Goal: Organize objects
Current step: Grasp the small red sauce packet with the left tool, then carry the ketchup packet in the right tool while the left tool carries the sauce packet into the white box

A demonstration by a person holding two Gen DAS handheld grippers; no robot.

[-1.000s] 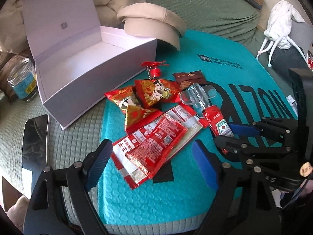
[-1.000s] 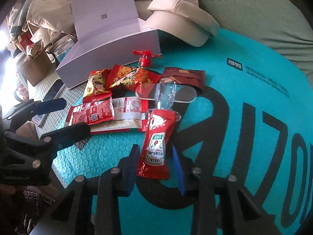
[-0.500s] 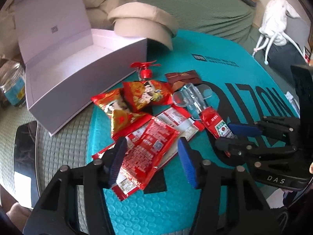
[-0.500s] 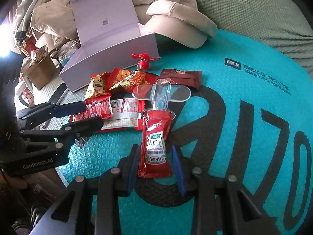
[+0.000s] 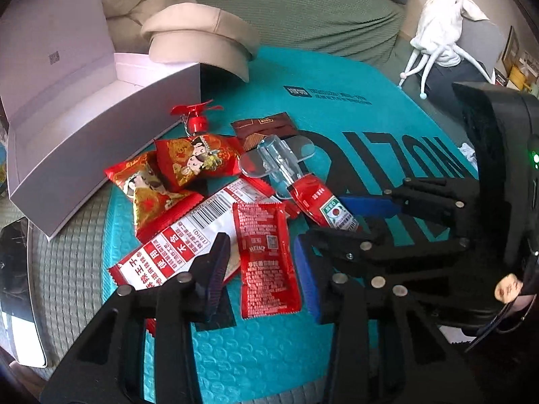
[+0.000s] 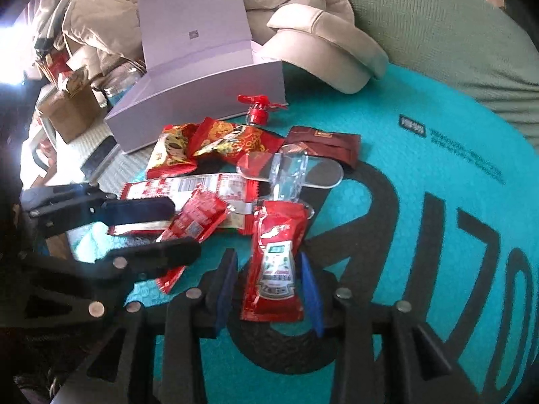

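Snack items lie on a teal bubble mailer (image 5: 353, 124). A red ketchup sachet (image 5: 266, 256), back side up, lies between my left gripper's (image 5: 262, 272) closing jaws; a thin gap still shows at the left pad. A second ketchup sachet (image 6: 274, 256), label up, lies between my right gripper's (image 6: 267, 286) opening jaws, with small gaps on both sides. Behind them are a long red-and-white wrapper (image 5: 178, 245), two red snack packets (image 5: 198, 158), a brown packet (image 5: 262, 124), a clear plastic hook (image 5: 279, 161) and a small red fan charm (image 5: 195, 114). An open pale box (image 5: 101, 128) stands at the left.
A beige cap (image 5: 198, 40) rests behind the box on the green cover (image 5: 303, 10). A phone (image 5: 13, 269) lies at the left edge. White cloth (image 5: 444, 23) hangs at the far right. My two grippers sit close together, side by side.
My left gripper moved forward over the back-side-up sachet and its jaws narrowed around it. The right jaws widened slightly off the label-up sachet, which stayed on the mailer.
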